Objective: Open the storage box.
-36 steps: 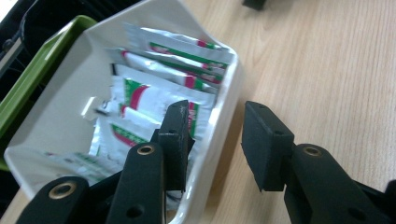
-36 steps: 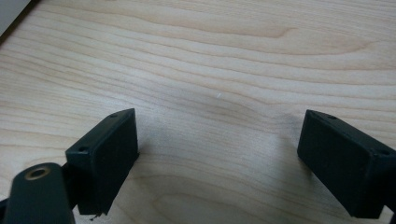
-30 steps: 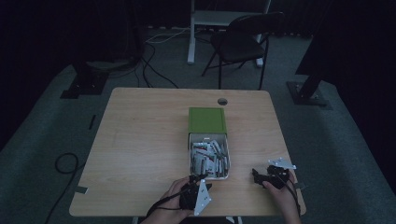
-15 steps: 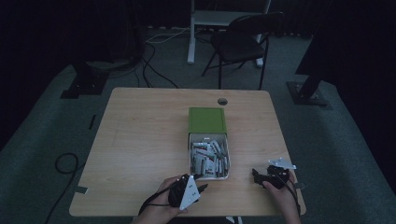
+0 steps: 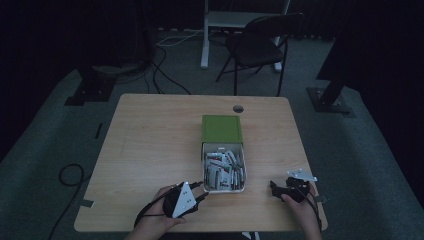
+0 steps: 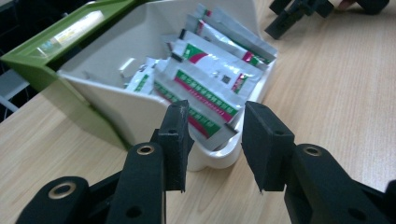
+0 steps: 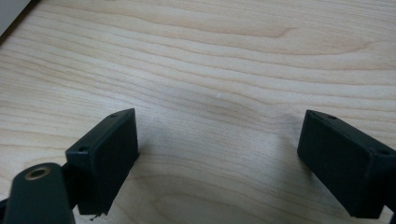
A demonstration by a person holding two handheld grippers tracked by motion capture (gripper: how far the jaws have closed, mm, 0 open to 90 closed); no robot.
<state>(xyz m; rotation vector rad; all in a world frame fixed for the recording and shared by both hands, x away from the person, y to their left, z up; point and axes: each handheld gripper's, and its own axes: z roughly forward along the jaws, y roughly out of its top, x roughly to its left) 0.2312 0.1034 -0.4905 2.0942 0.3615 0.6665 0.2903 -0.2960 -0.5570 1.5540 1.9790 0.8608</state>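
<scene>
Left gripper [image 6: 215, 140] sits at the near corner of the white box [image 6: 116, 109], jaws parted with a narrow gap, nothing between them. Right gripper [image 7: 219, 163] rests on the bare table [image 7: 210, 60] off to the right, jaws wide apart, empty.

The sachets [image 6: 205, 88] are heaped loosely inside the box, which sits mid-table just in front of the green lid [image 5: 221, 128]. One sachet pokes over the near rim, right ahead of our left jaws.

Handling, as we judge it:
- Foil sachets: light, thin, floppy, slick. They'll bend and may slide out of a weak pinch.
- Best hold is the sealed flat edge of that overhanging sachet, pinched across its thickness, not the puffed middle.
- The pile is interleaved, so pulling one may drag its neighbours.
- The box looks light too; it may scoot if we nudge the rim. Right gripper could steady it.
</scene>
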